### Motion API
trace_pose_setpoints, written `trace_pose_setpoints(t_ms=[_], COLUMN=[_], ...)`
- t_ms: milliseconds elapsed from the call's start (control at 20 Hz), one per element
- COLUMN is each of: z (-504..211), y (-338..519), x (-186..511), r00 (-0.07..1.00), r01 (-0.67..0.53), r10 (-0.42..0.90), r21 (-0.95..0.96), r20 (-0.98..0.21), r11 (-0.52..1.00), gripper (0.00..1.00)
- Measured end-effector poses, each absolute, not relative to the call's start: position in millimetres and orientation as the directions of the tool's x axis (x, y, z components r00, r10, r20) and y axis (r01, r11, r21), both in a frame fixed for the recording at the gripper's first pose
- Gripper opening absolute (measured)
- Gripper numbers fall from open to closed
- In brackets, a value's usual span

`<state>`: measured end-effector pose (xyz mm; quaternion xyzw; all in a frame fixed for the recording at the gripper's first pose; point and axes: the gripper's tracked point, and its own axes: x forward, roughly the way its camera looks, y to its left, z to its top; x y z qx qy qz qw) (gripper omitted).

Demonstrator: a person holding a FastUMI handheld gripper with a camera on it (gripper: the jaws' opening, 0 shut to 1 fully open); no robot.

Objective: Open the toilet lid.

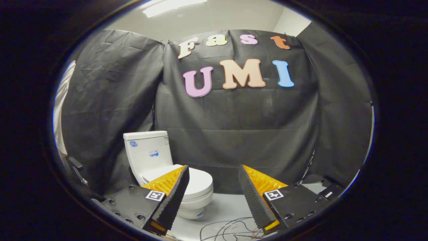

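A white toilet stands on the pale floor against the black cloth wall, well beyond my fingers and off toward the left one. Its lid lies flat and closed over the bowl, with the tank upright behind it. My gripper is open, its two fingers spread wide with nothing between them. The left finger overlaps part of the lid and bowl in the view, but it is far short of the toilet.
Loose thin cables lie tangled on the floor just ahead of the fingers. Black cloth walls close the booth behind and on both sides. A dark stand or chair part shows at the far left.
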<state>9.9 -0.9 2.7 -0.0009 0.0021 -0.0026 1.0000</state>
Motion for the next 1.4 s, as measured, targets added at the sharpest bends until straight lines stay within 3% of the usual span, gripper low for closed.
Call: trace_pose_setpoints(t_ms=[750, 1050, 1400], z=[1, 2, 38], y=[-1, 3, 2], x=[11, 45, 76], r00=[1.0, 1.0, 0.984], r01=[0.008, 0.012, 0.1], r10=[-0.008, -0.011, -0.093], r21=[-0.002, -0.041, -0.039], r20=[-0.004, 0.008, 0.152], r11=[1.0, 0.999, 0.994], gripper=[0.92, 0.91, 0.91])
